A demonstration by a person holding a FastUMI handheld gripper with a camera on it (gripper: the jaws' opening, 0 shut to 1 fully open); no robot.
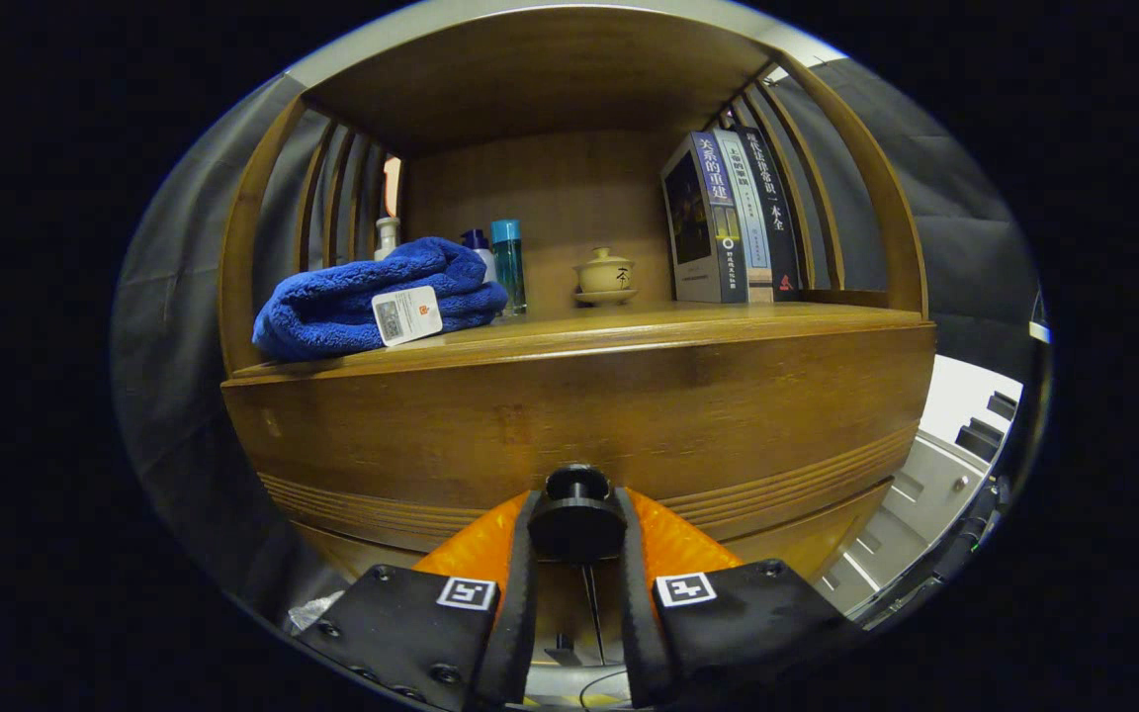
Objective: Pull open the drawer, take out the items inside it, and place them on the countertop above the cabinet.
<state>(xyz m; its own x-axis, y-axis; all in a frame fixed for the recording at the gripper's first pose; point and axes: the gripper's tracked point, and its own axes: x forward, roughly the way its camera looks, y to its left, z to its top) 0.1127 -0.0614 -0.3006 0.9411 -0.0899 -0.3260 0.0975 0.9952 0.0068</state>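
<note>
A wooden cabinet stands straight ahead, and its drawer front [579,415] fills the space below the countertop [629,326]. A round black knob [576,514] sticks out of the drawer front. My gripper [576,524] is shut on the knob, one finger pressing each side of it. What lies inside the drawer is hidden behind its front.
On the countertop, a folded blue towel [372,297] with a white tag lies at the left, two small bottles [507,262] behind it, a small lidded teacup [605,275] in the middle and upright books [728,213] at the right. Slatted wooden sides and a top board enclose the shelf.
</note>
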